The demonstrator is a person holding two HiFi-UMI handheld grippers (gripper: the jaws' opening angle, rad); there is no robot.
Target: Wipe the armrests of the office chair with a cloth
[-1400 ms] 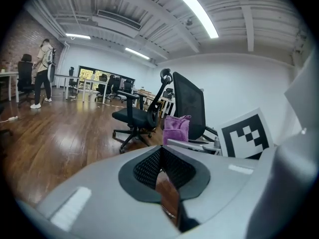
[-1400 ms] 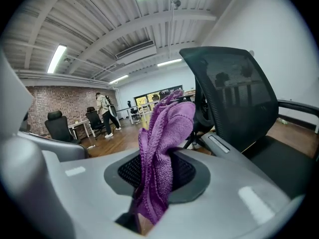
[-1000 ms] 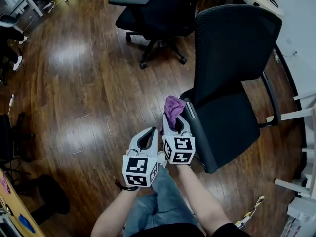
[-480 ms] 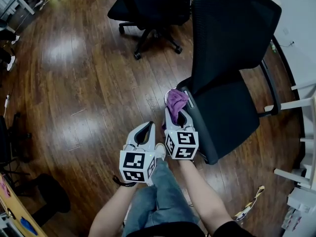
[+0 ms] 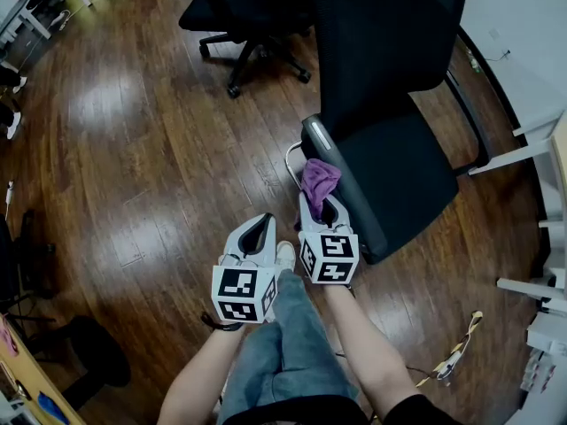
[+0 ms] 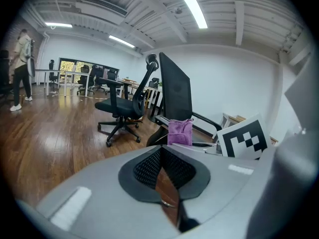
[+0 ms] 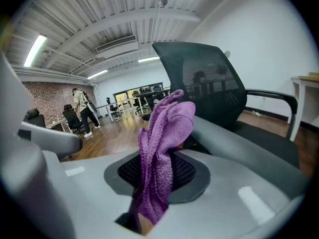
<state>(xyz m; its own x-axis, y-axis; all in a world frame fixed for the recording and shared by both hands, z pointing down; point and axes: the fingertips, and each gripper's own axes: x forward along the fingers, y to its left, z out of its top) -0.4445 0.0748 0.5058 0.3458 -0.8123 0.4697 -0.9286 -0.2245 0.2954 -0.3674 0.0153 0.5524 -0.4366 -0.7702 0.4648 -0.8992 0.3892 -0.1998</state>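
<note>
The black office chair (image 5: pixel 390 51) stands ahead of me on the right, mesh back upright. Its near armrest (image 5: pixel 350 197) runs toward me, and its far armrest (image 5: pixel 469 118) is on the other side. My right gripper (image 5: pixel 317 198) is shut on a purple cloth (image 5: pixel 317 179), which lies against the near armrest's left edge, about a third of the way along it. In the right gripper view the cloth (image 7: pixel 167 148) hangs from the jaws beside the armrest (image 7: pixel 239 143). To the left, my left gripper (image 5: pixel 262 223) is shut and holds nothing, clear of the chair.
A second black office chair (image 5: pixel 239 7) stands behind on the wooden floor (image 5: pixel 133 149). White desk legs (image 5: pixel 532 144) line the right side. A yellow-black strap (image 5: pixel 454 359) lies on the floor at the lower right. A person (image 6: pixel 21 68) stands far off.
The right gripper has drawn the cloth along the near armrest from its rear end toward me. The left gripper has kept its place beside it. My head view has shifted closer over the chair.
</note>
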